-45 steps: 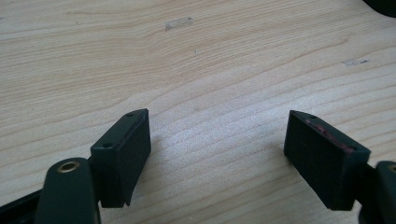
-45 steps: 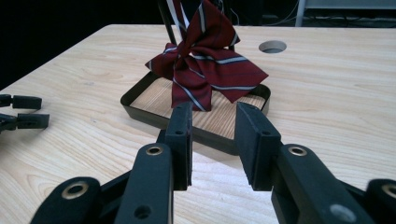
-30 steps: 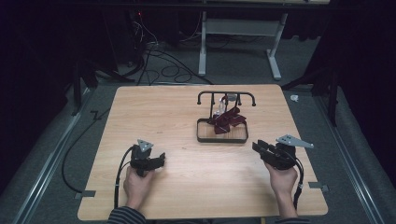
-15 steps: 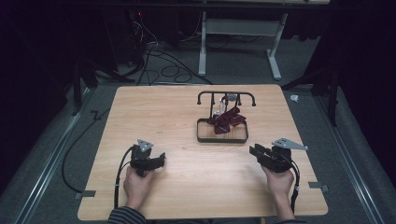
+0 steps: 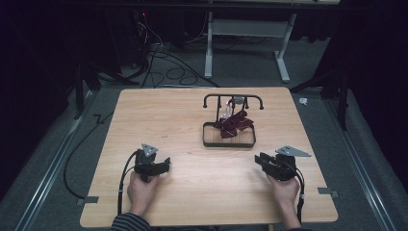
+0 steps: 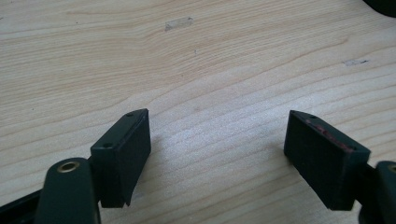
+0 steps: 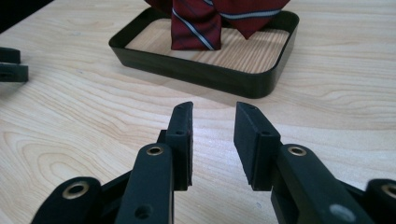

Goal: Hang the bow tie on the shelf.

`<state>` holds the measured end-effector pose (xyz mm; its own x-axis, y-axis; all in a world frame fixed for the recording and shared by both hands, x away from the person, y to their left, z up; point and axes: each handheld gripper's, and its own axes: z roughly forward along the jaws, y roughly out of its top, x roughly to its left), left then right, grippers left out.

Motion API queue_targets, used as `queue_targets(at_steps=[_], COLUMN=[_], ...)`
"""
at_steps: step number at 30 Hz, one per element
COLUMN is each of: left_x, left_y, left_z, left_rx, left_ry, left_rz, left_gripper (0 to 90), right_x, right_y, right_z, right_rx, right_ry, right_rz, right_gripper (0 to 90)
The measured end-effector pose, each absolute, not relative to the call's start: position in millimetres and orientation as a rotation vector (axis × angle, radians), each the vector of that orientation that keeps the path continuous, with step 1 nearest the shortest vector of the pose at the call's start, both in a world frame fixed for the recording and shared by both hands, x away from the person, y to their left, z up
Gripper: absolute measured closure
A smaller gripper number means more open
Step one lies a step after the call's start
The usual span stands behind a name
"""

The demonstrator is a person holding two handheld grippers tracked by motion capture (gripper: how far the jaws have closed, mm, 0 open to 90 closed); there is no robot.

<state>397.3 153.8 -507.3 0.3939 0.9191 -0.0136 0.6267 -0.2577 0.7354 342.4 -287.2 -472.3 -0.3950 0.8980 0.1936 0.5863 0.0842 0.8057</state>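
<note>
Black jaws of the right gripper (image 7: 212,140) stand slightly apart and empty, aimed at the dark red striped necktie (image 5: 233,124) draped from a black rack into the shallow black tray (image 5: 229,142), seemingly readying a pick. Left gripper (image 6: 219,154) gapes wide, empty, over bare wooden table (image 5: 192,187). Since a second ago, the right gripper has sunk slightly.

a dark red tie (image 5: 234,123) with thin pale stripes hangs crumpled from a black rack (image 5: 233,98), its ends drooping into a shallow black tray (image 5: 229,143) with a wooden floor, mid-surface toward the far side.
</note>
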Motion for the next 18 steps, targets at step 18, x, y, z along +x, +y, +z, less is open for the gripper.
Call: queue_targets(at_steps=[18], left_x=[397.3], left_y=[153.8], left_z=[-507.3], left_rx=[1.988], left_ry=[1.319], left_rz=[0.562], left_gripper=[23.4], right_x=[345.1], right_y=[-277.1], right_z=[-486.9], right_rx=[1.478], right_ry=[2.068], right_rz=[1.148], right_gripper=[69.5])
